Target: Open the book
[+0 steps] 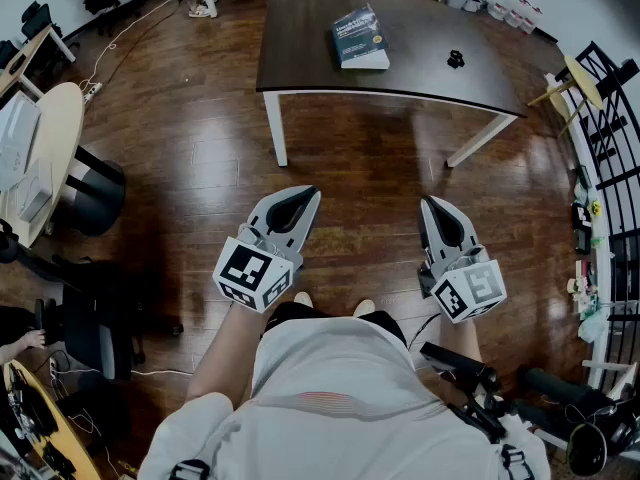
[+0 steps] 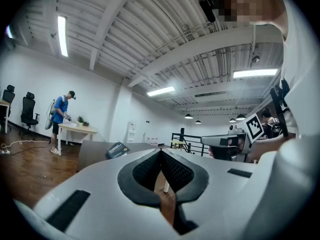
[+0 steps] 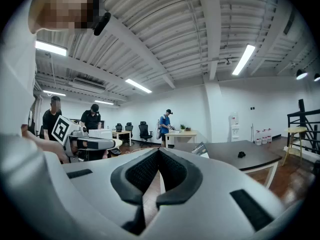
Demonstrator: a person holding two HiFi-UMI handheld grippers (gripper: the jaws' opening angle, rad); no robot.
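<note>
Head view — book (image 1: 360, 38) lying closed on the table (image 1: 300, 28), well ahead.
Left hand-held gripper (image 1: 305, 196) and right hand-held gripper (image 1: 430, 204) level over the floor (image 1: 200, 168) — jaws together, nothing between them.

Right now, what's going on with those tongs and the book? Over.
Left tongs and right tongs shut, empty, held level. Book closed on the table, out ahead, untouched. Only wood floor between.
</note>
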